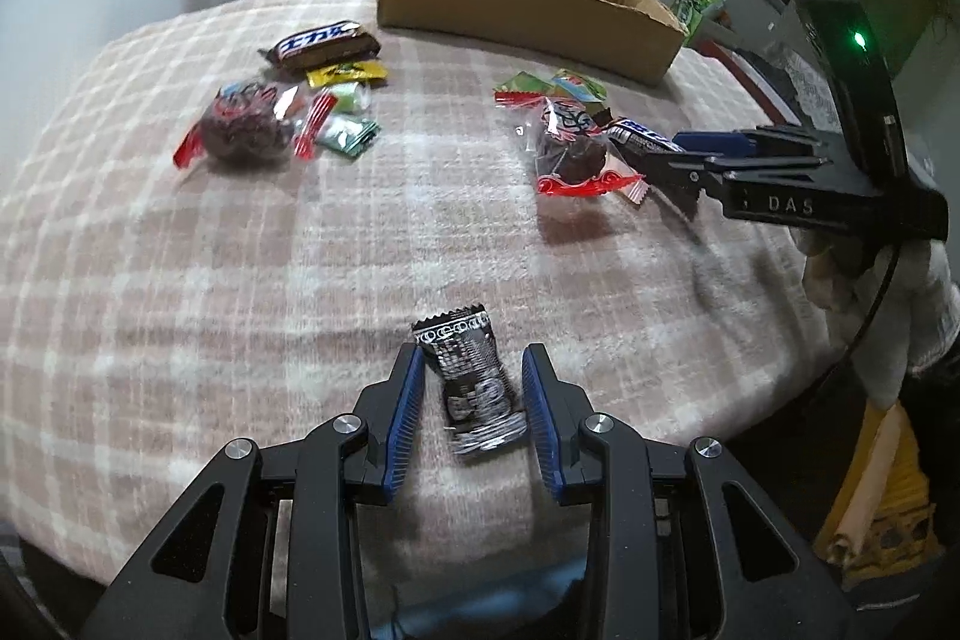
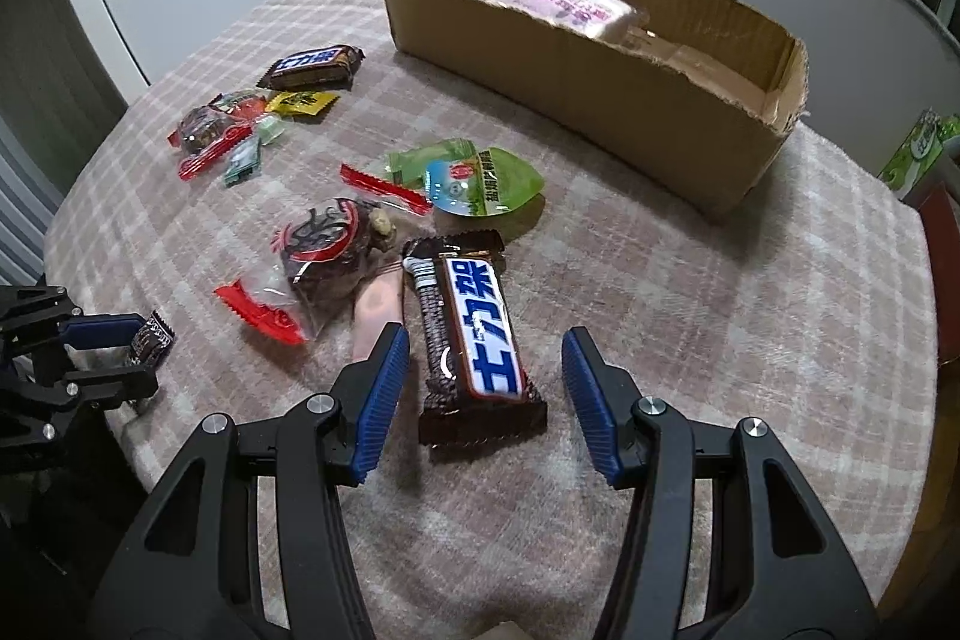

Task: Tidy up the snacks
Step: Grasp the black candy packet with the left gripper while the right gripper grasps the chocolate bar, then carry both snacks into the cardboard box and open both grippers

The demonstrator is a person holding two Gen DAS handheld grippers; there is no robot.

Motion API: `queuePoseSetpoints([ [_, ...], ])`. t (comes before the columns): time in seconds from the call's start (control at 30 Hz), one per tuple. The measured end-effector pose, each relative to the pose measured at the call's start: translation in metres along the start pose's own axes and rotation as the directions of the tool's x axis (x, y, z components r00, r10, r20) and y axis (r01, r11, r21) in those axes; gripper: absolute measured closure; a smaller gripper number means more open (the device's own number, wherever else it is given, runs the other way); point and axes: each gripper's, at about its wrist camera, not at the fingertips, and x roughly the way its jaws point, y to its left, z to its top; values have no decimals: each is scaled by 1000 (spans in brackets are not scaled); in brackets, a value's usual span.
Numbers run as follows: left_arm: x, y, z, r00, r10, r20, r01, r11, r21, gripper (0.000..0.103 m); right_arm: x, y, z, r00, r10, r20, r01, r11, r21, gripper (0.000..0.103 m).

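My left gripper [image 1: 471,388] is shut on a small black candy [image 1: 468,388] with silver print, just above the checked pink blanket [image 1: 210,292]. The same candy [image 2: 153,337] shows at the left edge of the right wrist view. My right gripper [image 2: 486,388] stands open around a brown chocolate bar [image 2: 477,334] with a white and blue label; a gap shows on each side of it. Beside that bar lie a chocolate ball in a clear red-edged wrapper [image 2: 318,268] and a green round pack [image 2: 474,184]. The cardboard box [image 2: 600,100] at the back holds a pink packet [image 2: 564,1].
A second pile lies to the left: another chocolate bar [image 1: 324,46], a yellow candy [image 1: 345,73], a wrapped chocolate ball [image 1: 246,130] and green sweets [image 1: 348,133]. A green carton [image 2: 918,154] stands off the right edge. The wall is behind the box.
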Motion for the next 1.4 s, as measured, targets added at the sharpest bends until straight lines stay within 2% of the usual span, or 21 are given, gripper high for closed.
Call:
queuePoseSetpoints([
  [0.23,3,-9,-1,998,53,18,-55,994,92,71,8,-5,3,1000,9,-18,-9,1000,14,47],
  [0.4,4,-9,0,998,55,28,-58,991,118,72,11,-2,5,1000,-6,-25,6,1000,3,48],
  [0.5,4,-8,0,998,55,36,-59,991,124,75,11,1,4,1000,-9,-27,9,1000,-12,53],
  [0.57,4,-5,0,998,49,38,-54,991,120,79,11,1,4,1000,-5,-29,5,1000,-11,61],
  [0.67,3,0,1,999,29,34,-33,994,107,81,10,1,3,999,-1,-32,1,1000,-12,67],
  [0.87,3,2,0,999,16,40,-19,995,93,81,7,2,3,1000,-3,-27,3,1000,-5,72],
  [1.4,-10,14,6,997,-41,65,39,999,33,81,-22,-6,-2,999,13,30,-14,999,35,73],
])
